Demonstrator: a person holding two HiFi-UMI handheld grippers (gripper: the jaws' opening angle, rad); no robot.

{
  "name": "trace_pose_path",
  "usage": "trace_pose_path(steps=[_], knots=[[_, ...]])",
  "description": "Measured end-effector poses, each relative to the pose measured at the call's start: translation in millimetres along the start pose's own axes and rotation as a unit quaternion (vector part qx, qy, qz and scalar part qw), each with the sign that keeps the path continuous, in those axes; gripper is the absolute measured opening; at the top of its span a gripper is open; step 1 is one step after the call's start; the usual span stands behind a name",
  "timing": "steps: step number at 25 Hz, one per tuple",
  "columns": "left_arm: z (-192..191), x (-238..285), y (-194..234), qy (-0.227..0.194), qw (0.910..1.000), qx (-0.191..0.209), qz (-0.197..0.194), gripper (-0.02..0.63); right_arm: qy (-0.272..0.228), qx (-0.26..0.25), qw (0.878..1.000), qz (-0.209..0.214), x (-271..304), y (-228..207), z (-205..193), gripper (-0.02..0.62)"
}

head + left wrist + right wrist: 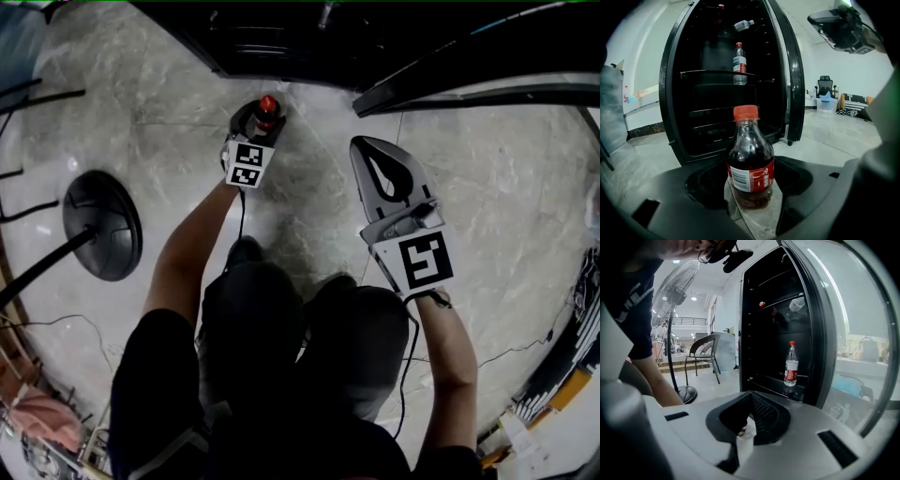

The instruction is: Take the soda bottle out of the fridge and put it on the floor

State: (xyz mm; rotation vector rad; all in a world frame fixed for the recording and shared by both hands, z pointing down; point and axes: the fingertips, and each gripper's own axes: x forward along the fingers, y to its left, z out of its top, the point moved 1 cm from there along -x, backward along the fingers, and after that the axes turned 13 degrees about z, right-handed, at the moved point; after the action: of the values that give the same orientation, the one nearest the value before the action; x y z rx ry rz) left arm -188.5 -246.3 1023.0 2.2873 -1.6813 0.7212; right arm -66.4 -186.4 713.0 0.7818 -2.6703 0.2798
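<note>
Clearance around the dark plastic soda bottle with red cap and red label (750, 159) is what the coming move turns on. It stands upright, long axis vertical, on the pale marble floor (309, 197) just in front of the tall black fridge (675, 93), outside its open cabinet. It sits squarely between the jaws of the black left gripper (750, 180). The jaws flank it low on the body and look slightly wider than it, with a sliver of floor showing at its right side, so I judge them loosened rather than clamped. Backing straight away from the fridge, level and without tilting, should free the bottle without tipping it.

That left arm reaches down and forward toward the fridge, the gripper low over the floor. The grey-white right gripper (367, 155) is further from the bottle, held higher in front of the fridge door, its jaws together on nothing.
</note>
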Motion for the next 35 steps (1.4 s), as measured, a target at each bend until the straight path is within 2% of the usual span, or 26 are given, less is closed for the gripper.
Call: trace_pose_path(steps=[4, 13, 25, 35], knots=[[-6.5, 3.7, 3.5, 0.001, 0.9999, -0.009, 0.01, 0.313, 0.0, 0.004, 1.0, 0.003, 2.8, 1.7, -2.7, 0.018], [-12.2, -2.1, 4.5, -0.022, 0.9997, -0.007, 0.007, 0.314, 0.002, 0.003, 1.0, 0.011, 7.4, 5.0, -7.0, 0.018], [-21.1, -11.2, 1.7, -0.041, 0.9987, 0.027, 0.013, 0.318, 0.002, 0.009, 1.0, 0.017, 7.2, 10.1, -15.0, 0.018], [-17.1, -14.2, 1.5, -0.039, 0.9985, 0.032, 0.024, 0.318, 0.007, 0.008, 1.0, 0.023, 2.1, 12.2, -19.4, 0.018]])
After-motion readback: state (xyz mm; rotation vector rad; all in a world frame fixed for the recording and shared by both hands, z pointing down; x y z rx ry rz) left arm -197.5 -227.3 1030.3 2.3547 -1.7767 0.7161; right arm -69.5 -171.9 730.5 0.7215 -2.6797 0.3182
